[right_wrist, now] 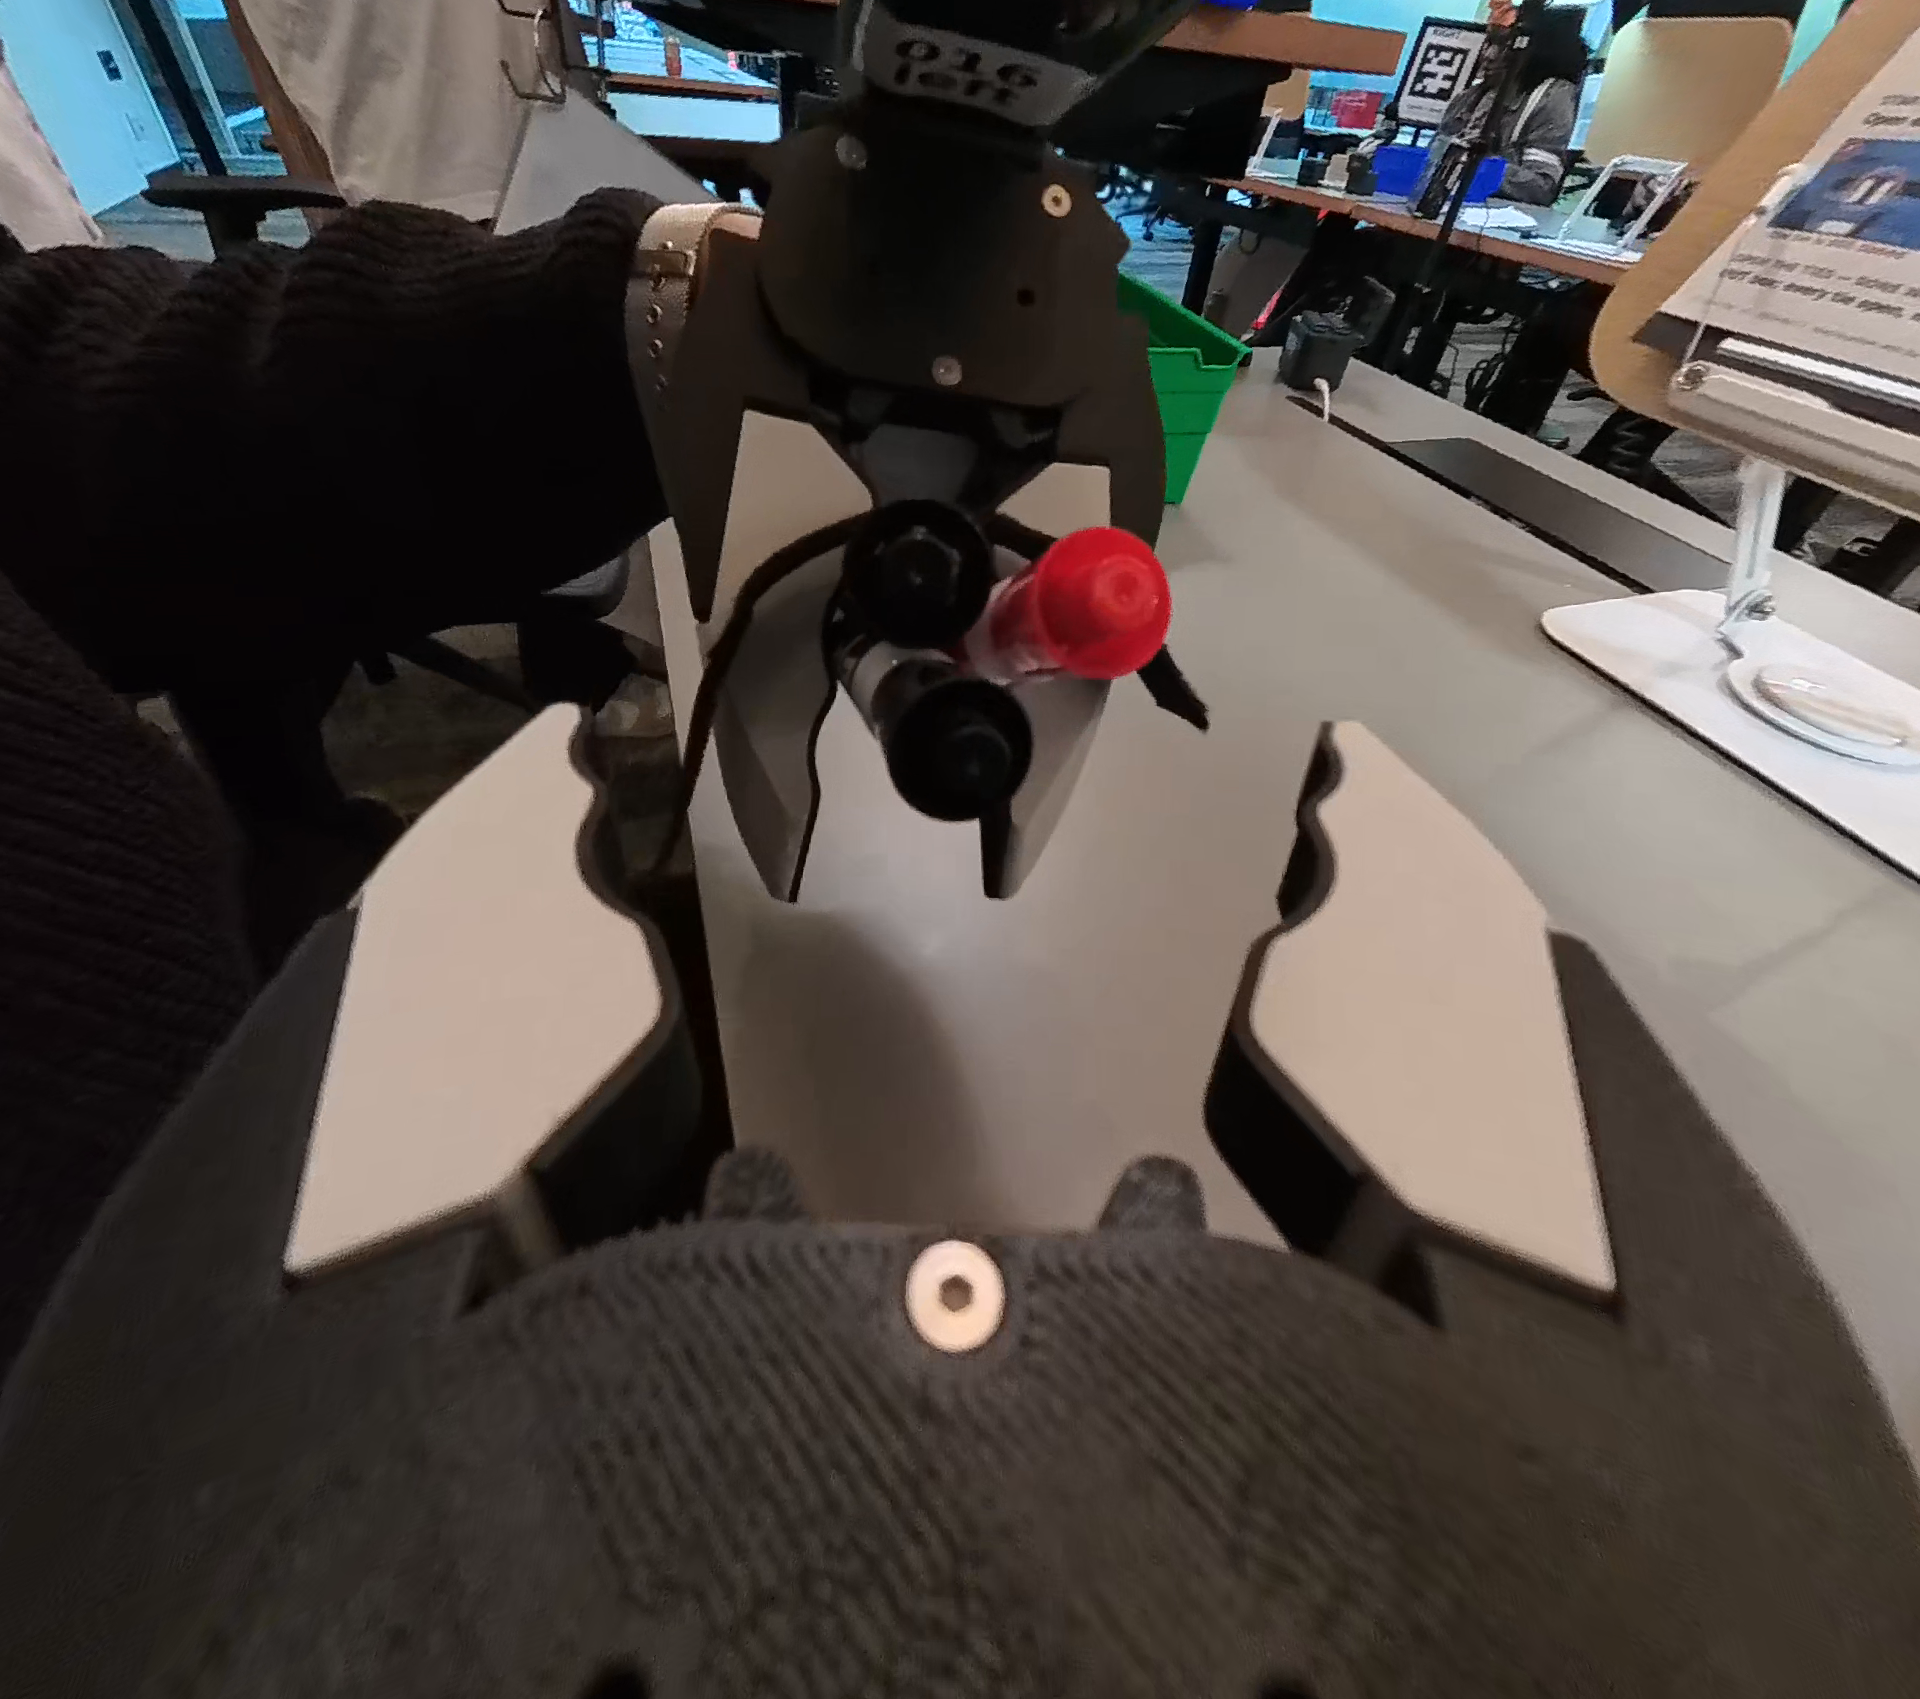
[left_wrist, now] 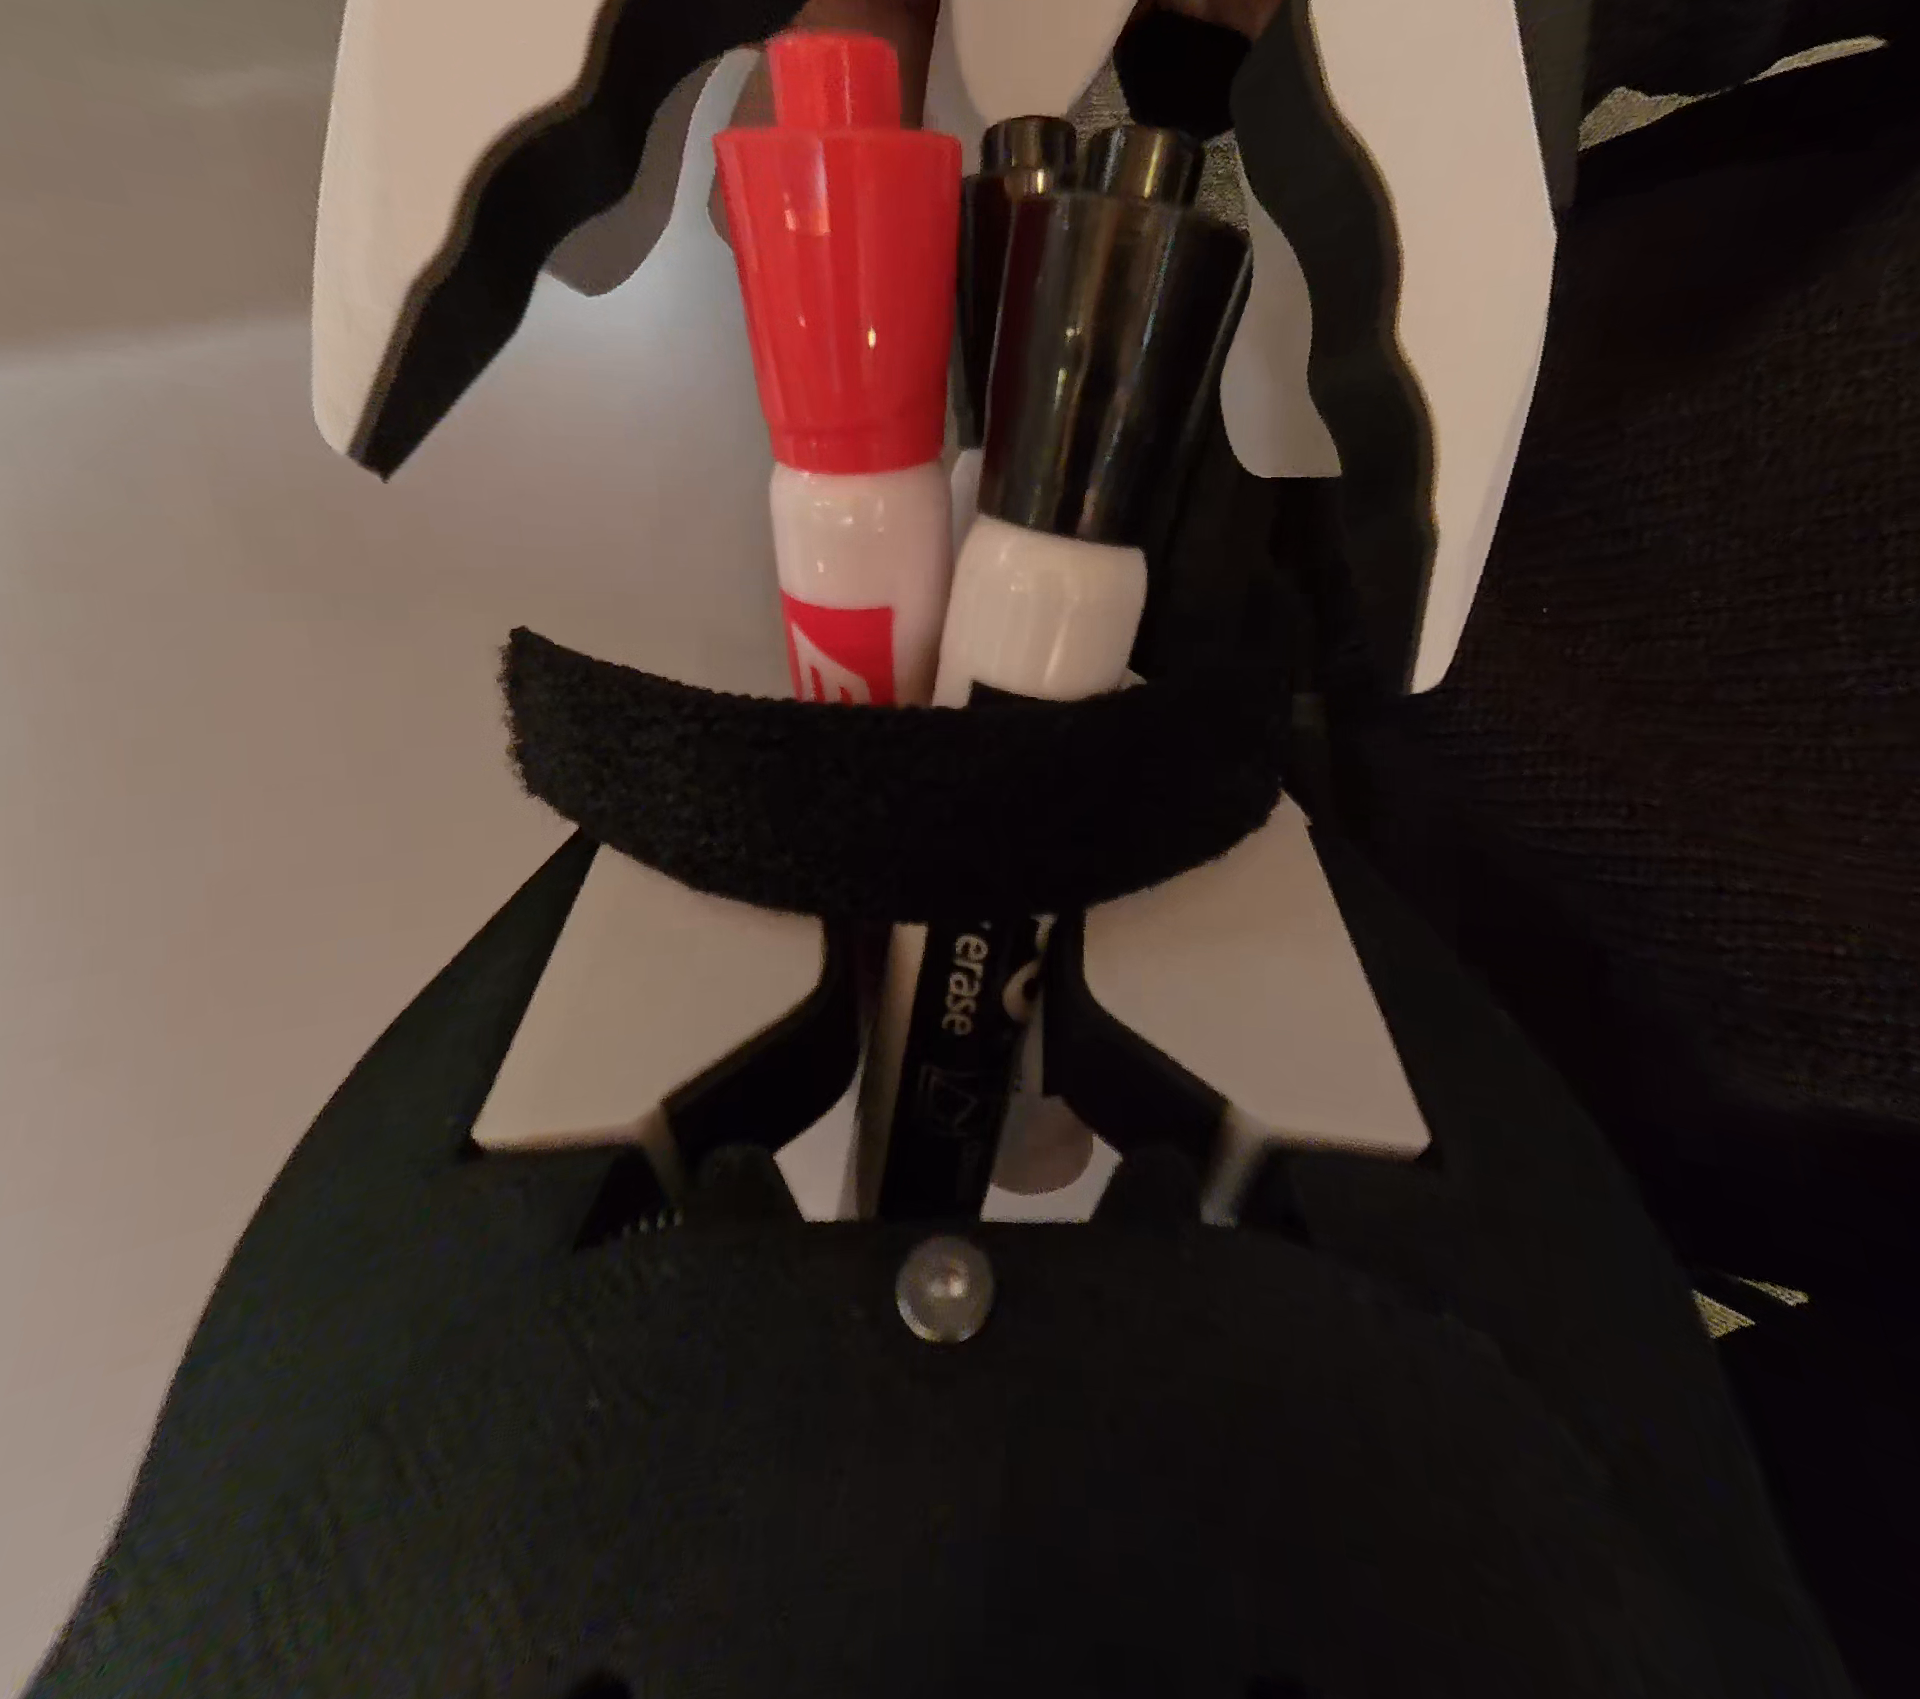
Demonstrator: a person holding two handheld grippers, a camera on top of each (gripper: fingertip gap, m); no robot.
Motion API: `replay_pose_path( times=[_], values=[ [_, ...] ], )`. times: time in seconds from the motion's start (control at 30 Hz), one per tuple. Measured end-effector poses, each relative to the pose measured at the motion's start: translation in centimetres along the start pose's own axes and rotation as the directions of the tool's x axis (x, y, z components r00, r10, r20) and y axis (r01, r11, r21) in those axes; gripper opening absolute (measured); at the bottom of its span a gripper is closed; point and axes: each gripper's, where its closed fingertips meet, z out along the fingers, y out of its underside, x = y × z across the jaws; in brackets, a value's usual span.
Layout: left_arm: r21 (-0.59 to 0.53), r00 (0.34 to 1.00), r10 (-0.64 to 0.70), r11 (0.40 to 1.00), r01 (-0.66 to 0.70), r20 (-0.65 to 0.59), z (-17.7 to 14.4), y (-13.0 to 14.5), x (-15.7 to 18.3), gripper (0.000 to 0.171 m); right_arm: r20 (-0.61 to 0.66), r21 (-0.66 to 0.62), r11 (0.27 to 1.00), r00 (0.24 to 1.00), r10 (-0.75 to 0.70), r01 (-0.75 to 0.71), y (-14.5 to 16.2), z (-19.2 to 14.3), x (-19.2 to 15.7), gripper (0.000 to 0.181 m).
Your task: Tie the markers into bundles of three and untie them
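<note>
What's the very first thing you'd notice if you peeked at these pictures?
The red-capped marker, bright beside two black-capped markers. A fuzzy black strap wraps all three into a bundle, pinched in the left gripper. Facing it, the right gripper is open and empty above the grey table.

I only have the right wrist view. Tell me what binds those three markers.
Observer: A black fuzzy strap loops round the markers' white barrels, below the caps.
Operator: Say where the left tool grips.
Observer: The left tool is shut on the barrels just below the strap.
Operator: Report how tight the loop is.
Observer: It looks slack: a gap shows between the strap and the red marker.
</note>
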Motion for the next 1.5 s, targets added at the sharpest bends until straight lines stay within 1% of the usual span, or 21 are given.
replay_pose_path(
  times=[0.03, 0.23, 0.33, 0.5, 0.87, 1.13, 1.27, 1.5],
  values=[
    [0.0, 1.0, 0.002, 1.0, -0.002, -0.003, 0.0, 0.0, 0.1, 0.046, 0.004, 0.0, 1.0, 1.0, -0.009, 0.009, -0.1, 0.0, -0.1, 0.124],
    [0.004, 1.0, 0.016, 1.0, -0.016, -0.018, -0.1, -0.4, 0.6, 0.046, 0.025, -0.02, 0.998, 0.998, -0.055, 0.055, -0.2, -0.2, -0.8, 0.119],
    [0.005, 0.999, 0.026, 1.0, -0.026, -0.025, -0.1, -0.7, 0.9, 0.046, 0.032, -0.015, 0.998, 0.998, -0.054, 0.054, -0.3, -0.3, -0.8, 0.117],
    [0.003, 0.998, 0.044, 0.999, -0.044, -0.033, -0.3, -1.1, 1.5, 0.046, 0.059, -0.044, 0.996, 0.995, -0.079, 0.081, -0.3, -0.6, -1.5, 0.115],
    [-0.014, 0.997, 0.068, 0.998, -0.069, -0.042, -0.1, -1.5, 2.2, 0.046, 0.069, -0.047, 0.994, 0.993, -0.092, 0.096, -0.4, -0.9, -1.6, 0.109],
    [-0.011, 0.997, 0.069, 0.998, -0.069, -0.04, -0.2, -1.5, 2.2, 0.046, 0.084, -0.053, 0.992, 0.991, -0.108, 0.113, -0.3, -0.7, -2.1, 0.099],
    [-0.006, 0.997, 0.066, 0.998, -0.067, -0.035, -0.4, -1.6, 2.1, 0.046, 0.081, -0.059, 0.991, 0.99, -0.114, 0.119, -0.2, -0.7, -2.1, 0.089],
    [-0.004, 0.998, 0.061, 0.998, -0.061, -0.025, -0.5, -1.4, 1.9, 0.046, 0.084, -0.077, 0.99, 0.99, -0.115, 0.121, 0.1, -0.7, -2.1, 0.078]
  ],
)
